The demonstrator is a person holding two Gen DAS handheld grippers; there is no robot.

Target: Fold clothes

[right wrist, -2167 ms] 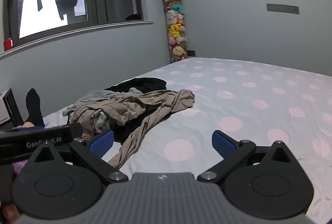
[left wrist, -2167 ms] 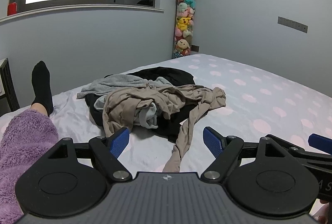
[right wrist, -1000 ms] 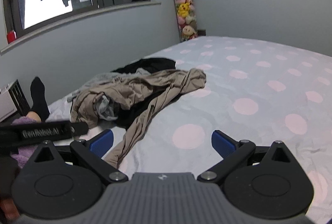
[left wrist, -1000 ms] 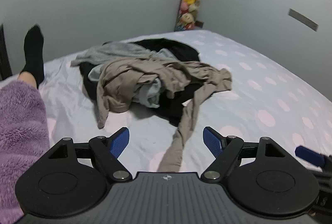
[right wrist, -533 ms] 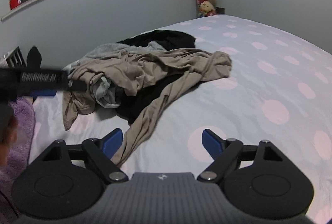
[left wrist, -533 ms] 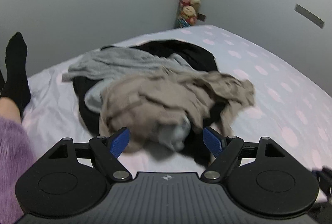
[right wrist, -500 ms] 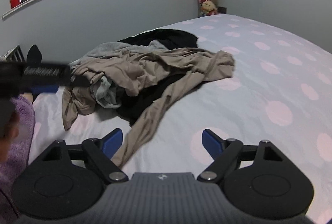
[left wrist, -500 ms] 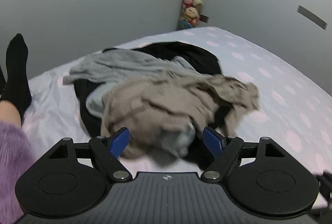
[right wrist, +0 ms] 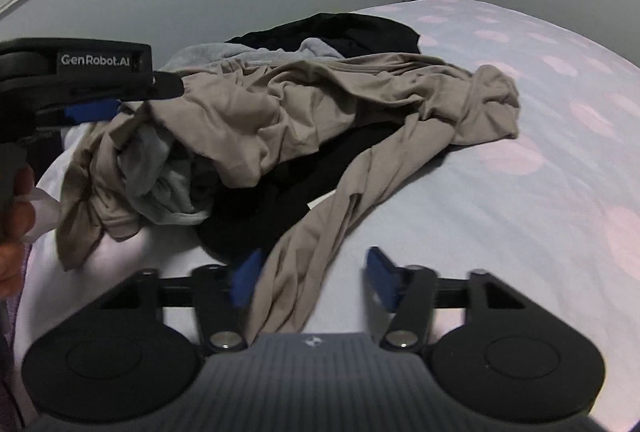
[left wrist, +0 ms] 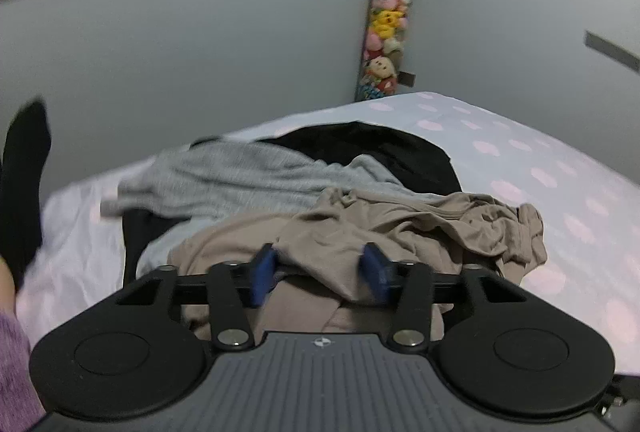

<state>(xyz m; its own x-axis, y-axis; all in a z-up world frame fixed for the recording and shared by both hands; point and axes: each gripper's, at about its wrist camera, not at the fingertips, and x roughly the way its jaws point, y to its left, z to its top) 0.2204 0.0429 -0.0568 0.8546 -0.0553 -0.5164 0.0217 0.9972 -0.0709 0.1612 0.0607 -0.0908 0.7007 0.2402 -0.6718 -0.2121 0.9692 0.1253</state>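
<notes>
A pile of clothes lies on the dotted bed sheet [right wrist: 520, 200]. A crumpled taupe garment [left wrist: 420, 224] is on top, over a grey garment [left wrist: 240, 180] and a black garment [left wrist: 380, 148]. My left gripper [left wrist: 318, 274] is low over the near edge of the taupe garment [right wrist: 280, 104]. Its jaws are closing, with a fold of that cloth between the blue pads. My right gripper [right wrist: 310, 276] is down at the taupe garment's long sleeve [right wrist: 320, 232]. Its jaws are closing too, and the sleeve runs between the pads near the left one. In the right wrist view, the left gripper's black finger [right wrist: 120, 88] shows at the upper left.
A person's leg in a black sock [left wrist: 24, 172] and purple fleece [left wrist: 12, 364] are at the left. The hand [right wrist: 12, 200] holding the left gripper shows at the left edge. A tall tube of plush toys [left wrist: 386, 20] stands in the far corner. The grey wall and window are behind the bed.
Both grippers have moved forward and down onto the pile. Their jaws have gone from wide open to much narrower, now with taupe cloth between the pads.
</notes>
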